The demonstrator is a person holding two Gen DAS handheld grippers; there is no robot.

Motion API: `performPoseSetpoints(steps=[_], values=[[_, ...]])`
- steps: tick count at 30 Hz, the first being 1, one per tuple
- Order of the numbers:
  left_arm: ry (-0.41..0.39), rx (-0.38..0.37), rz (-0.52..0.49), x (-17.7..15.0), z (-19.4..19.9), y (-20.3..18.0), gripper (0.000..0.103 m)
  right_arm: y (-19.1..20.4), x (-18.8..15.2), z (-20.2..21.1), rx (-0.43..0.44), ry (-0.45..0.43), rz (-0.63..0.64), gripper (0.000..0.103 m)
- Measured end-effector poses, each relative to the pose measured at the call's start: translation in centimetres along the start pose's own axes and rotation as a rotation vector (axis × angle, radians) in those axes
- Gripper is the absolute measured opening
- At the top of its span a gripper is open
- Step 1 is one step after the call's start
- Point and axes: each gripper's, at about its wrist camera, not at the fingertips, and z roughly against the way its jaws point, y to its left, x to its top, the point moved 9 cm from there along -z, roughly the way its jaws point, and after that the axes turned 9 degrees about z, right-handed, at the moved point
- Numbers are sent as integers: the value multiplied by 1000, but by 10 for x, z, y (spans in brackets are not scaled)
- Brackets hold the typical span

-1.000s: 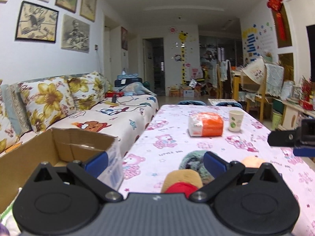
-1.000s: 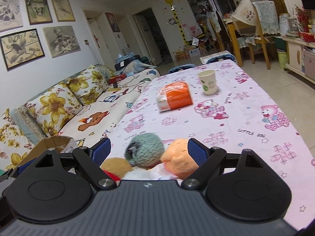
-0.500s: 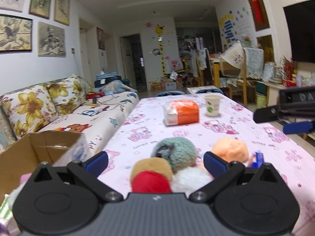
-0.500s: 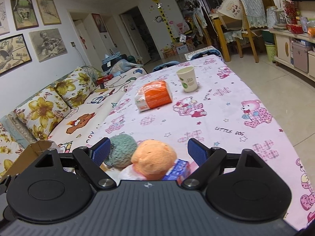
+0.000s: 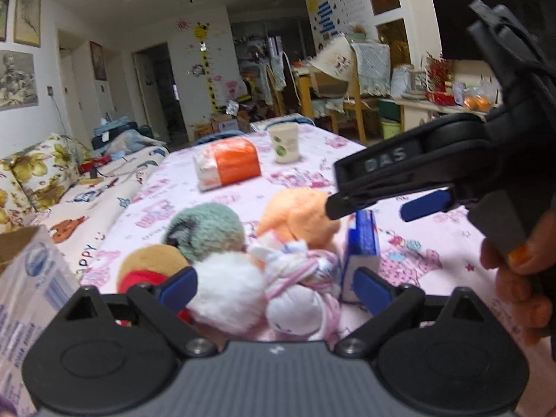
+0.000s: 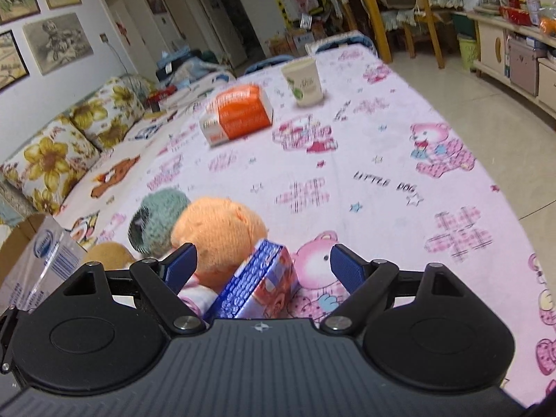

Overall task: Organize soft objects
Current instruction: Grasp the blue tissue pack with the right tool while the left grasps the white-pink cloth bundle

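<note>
The table (image 6: 399, 160), under a pink cartoon-print cloth, carries everything, with a flowered sofa (image 6: 52, 160) along its left side. A cardboard box (image 5: 14, 243) with a printed plastic bag (image 5: 31, 299) sits at the table's near left corner. Farther back lie an orange-and-white packet (image 6: 239, 114) and a paper cup (image 6: 304, 83), just apart.

The soft objects are huddled at the near edge: an orange plush ball (image 6: 215, 232), a grey-green ball (image 6: 158, 215) touching it, a tan one (image 5: 153, 264) with a red one (image 5: 142, 281), a white pompom (image 5: 226, 292), and what looks like a knotted pink-white cloth bundle (image 5: 299, 299). A blue carton (image 6: 257, 285) stands tilted against the orange ball.

The left claw (image 5: 274, 285) is spread around the pompom and bundle, gripping nothing. The right claw (image 6: 264, 266) is spread too, straddling the carton and orange ball.
</note>
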Motion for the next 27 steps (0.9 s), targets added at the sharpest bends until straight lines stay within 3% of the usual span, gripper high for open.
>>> performPoseSetpoints(steps=[10,14,18,20,22,24,27], values=[[72,-45,100,-7,-22,-1,77,-3,-13,-7,5,83,40,93],[94,-83,136,-7,-27,-5,77,-14,-12,1,-98,107,142,84],[134,-113,165,-11,-35,-9,73,-20,-16,5,-75,118,112,84],[163,-105,173,-15,-41,-10,60,-17,-23,3,-42,140,87,82],[178,-97,183,-17,-43,-9,55,-11,-24,3,-25,143,109,82],[184,-107,200,-17,-44,-7,53,-8,-26,4,4,157,120,98],[188,-98,222,-15,-44,-2,50,-8,-27,6,-6,159,121,101]])
